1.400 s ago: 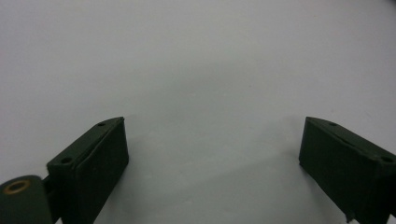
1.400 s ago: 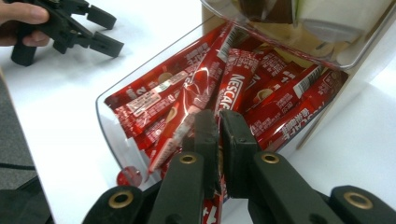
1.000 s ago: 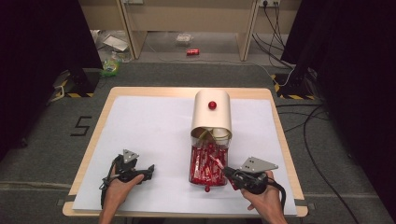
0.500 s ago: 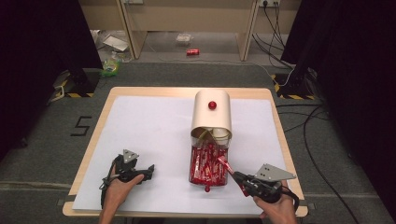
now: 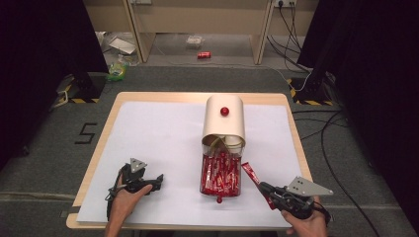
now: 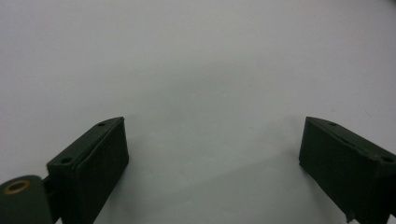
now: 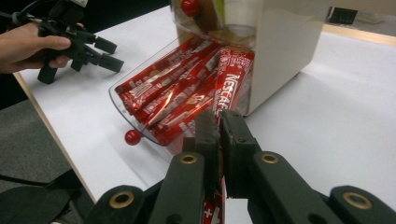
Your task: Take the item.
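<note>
A cream box [image 5: 225, 123] with a red knob lies mid-table, its clear drawer [image 5: 221, 174] pulled out toward me and packed with red Nescafe sachets [image 7: 177, 93]. My right gripper [image 5: 262, 187] is just right of the drawer, shut on one red sachet [image 5: 250, 172] that slants up from its jaws. In the right gripper view the jaws [image 7: 219, 122] pinch that sachet [image 7: 232, 77] by its near end. My left gripper [image 5: 156, 178] rests on the white sheet, left of the drawer. Its jaws [image 6: 212, 140] stand wide open over bare white paper.
A white sheet [image 5: 163, 133] covers the wooden table [image 5: 163, 97]. A small red knob [image 5: 219, 199] sticks out at the drawer's front. Cables [image 5: 336, 138] trail on the grey floor to the right. Shelving legs and litter stand beyond the far edge.
My right gripper has drawn away to the right of the drawer, carrying one sachet out with it. The left hand has kept still.
</note>
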